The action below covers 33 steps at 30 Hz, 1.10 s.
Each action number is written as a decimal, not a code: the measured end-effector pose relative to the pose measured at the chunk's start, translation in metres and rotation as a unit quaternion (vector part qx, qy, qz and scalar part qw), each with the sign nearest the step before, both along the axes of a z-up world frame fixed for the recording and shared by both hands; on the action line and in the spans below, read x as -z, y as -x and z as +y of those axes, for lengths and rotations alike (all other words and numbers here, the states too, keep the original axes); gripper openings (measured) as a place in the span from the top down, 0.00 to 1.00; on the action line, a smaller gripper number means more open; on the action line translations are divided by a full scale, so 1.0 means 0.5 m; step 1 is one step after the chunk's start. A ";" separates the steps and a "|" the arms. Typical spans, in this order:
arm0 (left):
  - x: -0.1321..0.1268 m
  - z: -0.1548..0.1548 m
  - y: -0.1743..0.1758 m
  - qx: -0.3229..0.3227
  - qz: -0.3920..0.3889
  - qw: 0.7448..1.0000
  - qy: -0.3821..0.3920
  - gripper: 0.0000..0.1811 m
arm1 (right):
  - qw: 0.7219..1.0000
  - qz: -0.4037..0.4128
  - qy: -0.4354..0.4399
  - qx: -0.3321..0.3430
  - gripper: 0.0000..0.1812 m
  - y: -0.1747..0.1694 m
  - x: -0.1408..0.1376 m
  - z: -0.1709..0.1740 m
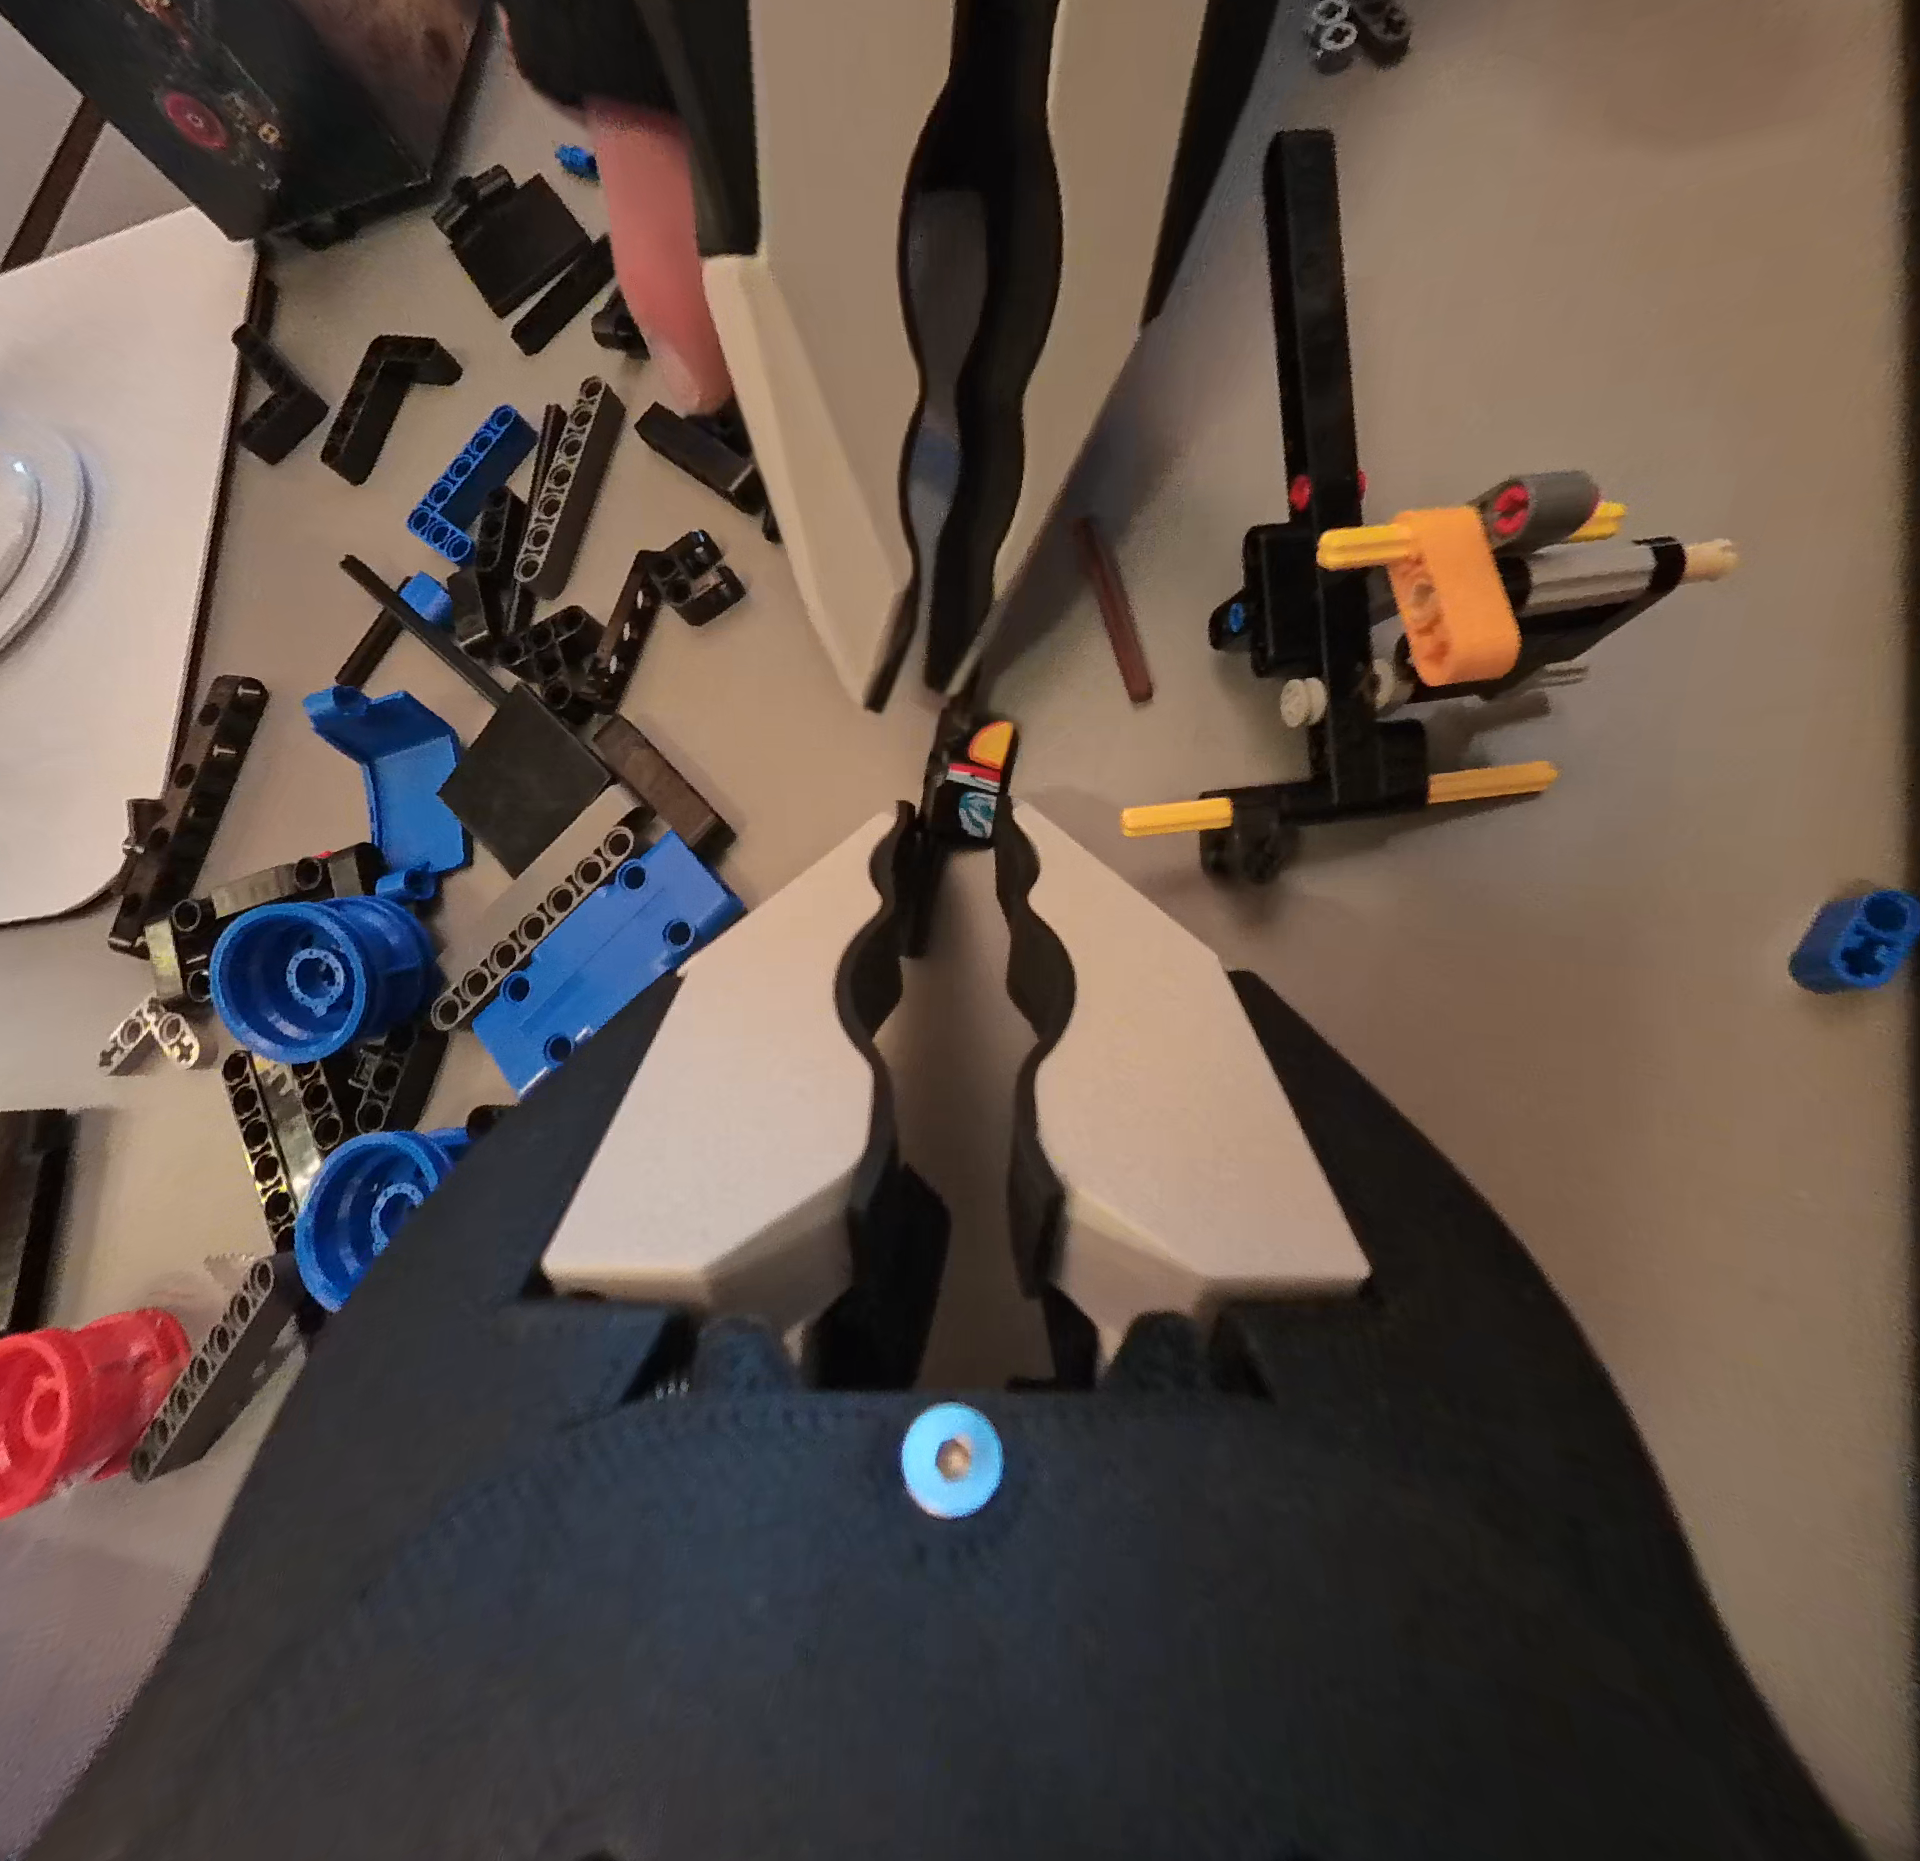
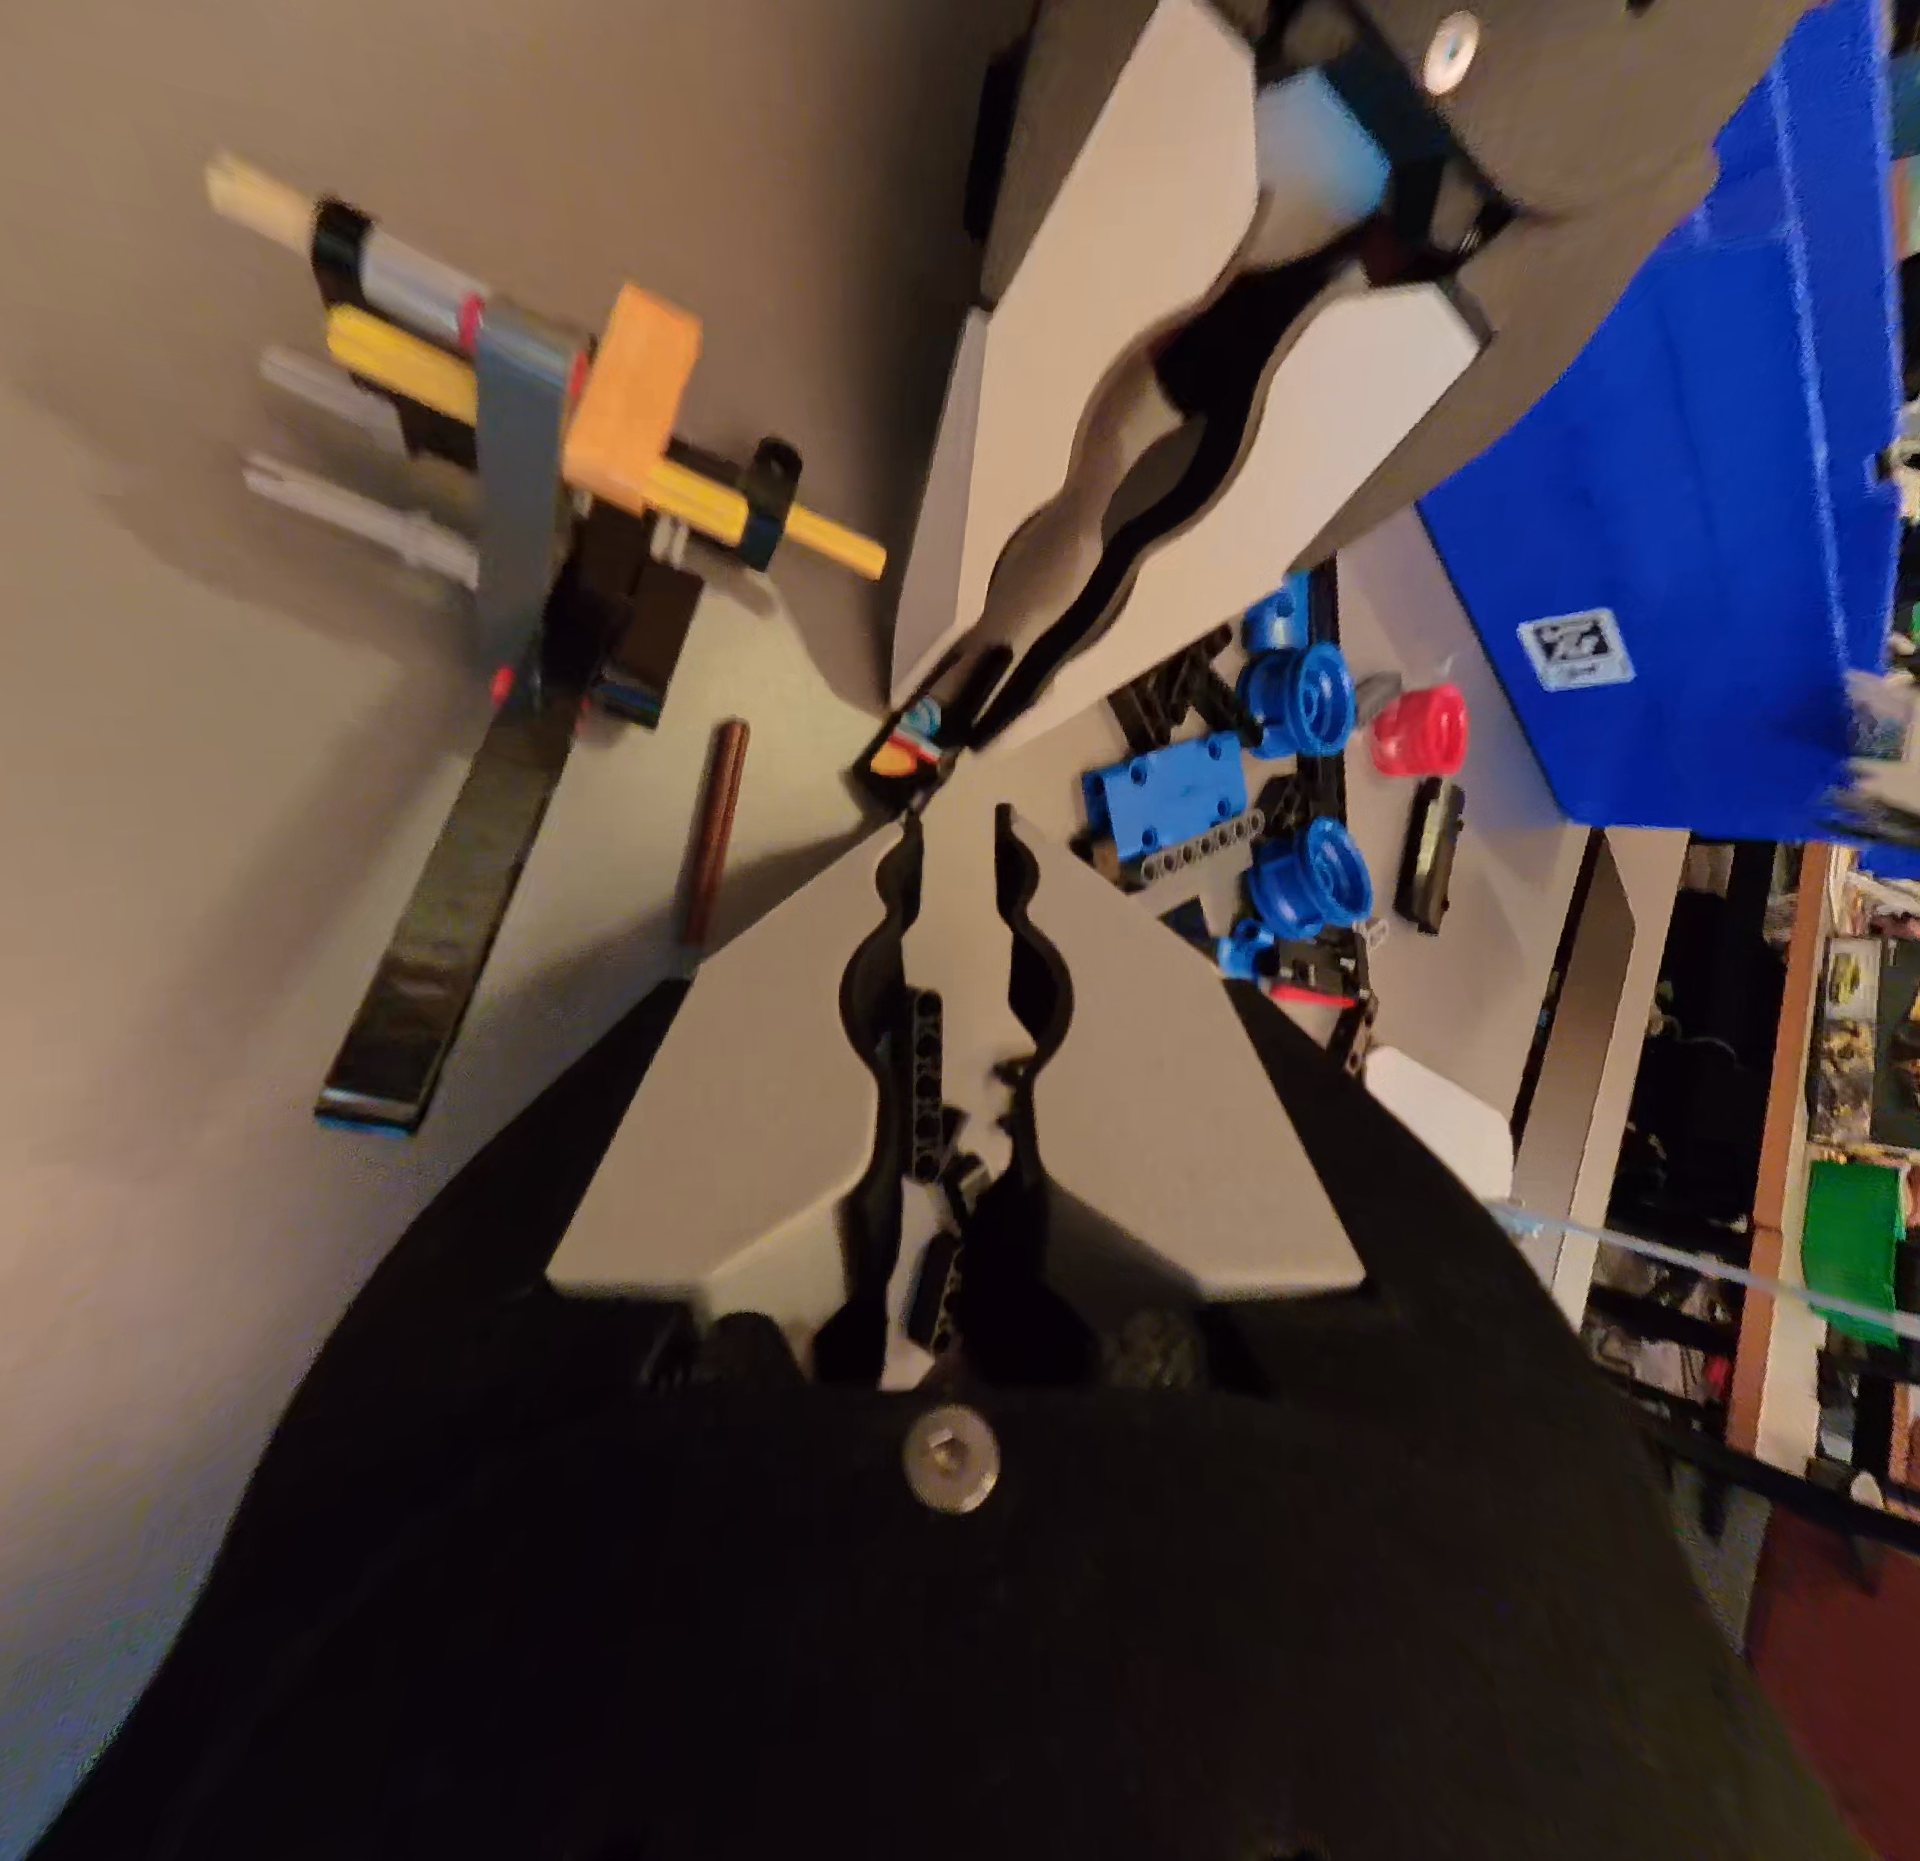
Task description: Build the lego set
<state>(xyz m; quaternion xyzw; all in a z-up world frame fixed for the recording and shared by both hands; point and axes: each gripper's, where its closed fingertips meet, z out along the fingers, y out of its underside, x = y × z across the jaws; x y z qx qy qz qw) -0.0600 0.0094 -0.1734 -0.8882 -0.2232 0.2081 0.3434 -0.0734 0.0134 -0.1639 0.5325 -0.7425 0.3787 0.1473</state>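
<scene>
My left gripper is shut on a small black printed piece with orange, red and teal markings, held above the grey table. In the right wrist view the left gripper comes in from the upper right with that piece. My right gripper is slightly open and empty, tip to tip with the left; its left fingertip is at the piece's corner. It comes from the top in the left wrist view. The partly built assembly, a black beam with an orange block, yellow axles and grey parts, lies to the right; it also shows in the right wrist view.
A brown axle rod lies between the grippers and the assembly. Loose black and blue parts with blue rims and a red rim are piled at left. A small blue connector lies at right. A blue bin stands beyond the pile. My two grippers' fingertips are within a few centimetres of each other. From the right gripper's tips to the brown axle rod is close to 4 cm. Look for it in the right wrist view too.
</scene>
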 end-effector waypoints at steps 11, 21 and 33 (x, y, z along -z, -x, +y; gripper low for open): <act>-0.001 0.003 0.004 -0.030 0.009 0.999 0.018 0.92 | 0.989 -0.118 -0.034 0.081 0.91 -0.001 -0.015 0.007; -0.001 0.003 0.004 -0.031 0.012 0.999 0.020 0.92 | 0.969 -0.193 -0.058 0.142 0.92 -0.004 -0.006 -0.009; -0.001 0.005 0.005 -0.032 0.011 0.999 0.018 0.92 | 0.969 -0.191 -0.058 0.148 0.93 -0.008 -0.007 -0.011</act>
